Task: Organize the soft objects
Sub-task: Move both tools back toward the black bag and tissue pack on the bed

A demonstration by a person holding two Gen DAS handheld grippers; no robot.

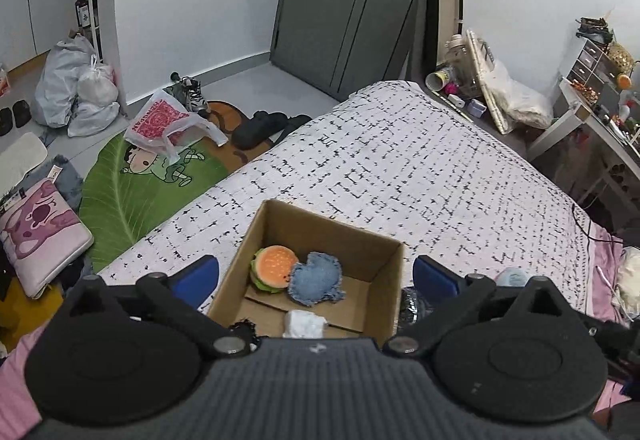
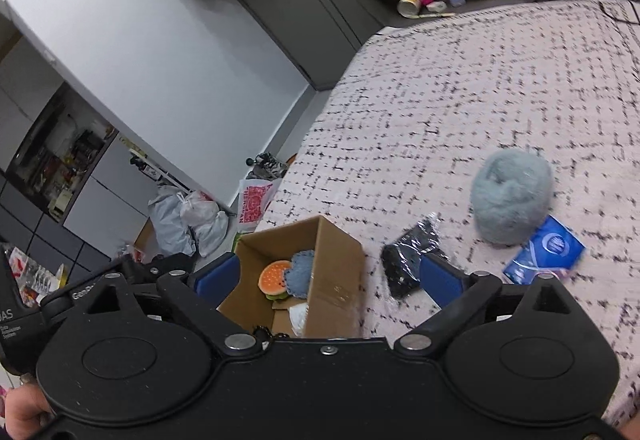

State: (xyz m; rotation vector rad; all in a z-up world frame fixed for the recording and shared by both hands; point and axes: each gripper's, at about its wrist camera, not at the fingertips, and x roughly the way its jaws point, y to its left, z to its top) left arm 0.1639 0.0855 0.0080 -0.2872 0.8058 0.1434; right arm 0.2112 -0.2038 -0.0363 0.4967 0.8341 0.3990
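An open cardboard box [image 1: 386, 252] [image 2: 336, 260] sits on the bed. Inside lie a plush burger [image 1: 274, 268] [image 2: 275, 280], a blue denim heart [image 1: 318, 278] [image 2: 301, 272] and a white soft item [image 1: 304, 324]. My left gripper [image 1: 316, 276] is open and empty, above the box with its blue fingers straddling it. My right gripper [image 2: 328, 276] is open and empty, over the box's right wall. To the right of the box on the bed lie a black packet [image 2: 408, 260], a fluffy light-blue ball [image 2: 510, 196] [image 1: 512, 277] and a blue pouch [image 2: 548, 250].
The bed cover [image 1: 400, 160] is white with black dashes. On the floor left of the bed are a green leaf rug [image 1: 132, 180], plastic bags [image 1: 80, 92], shoes and a pink cushion [image 1: 40, 236]. A cluttered desk [image 1: 592, 112] stands at the right. A grey door [image 1: 352, 0] is beyond.
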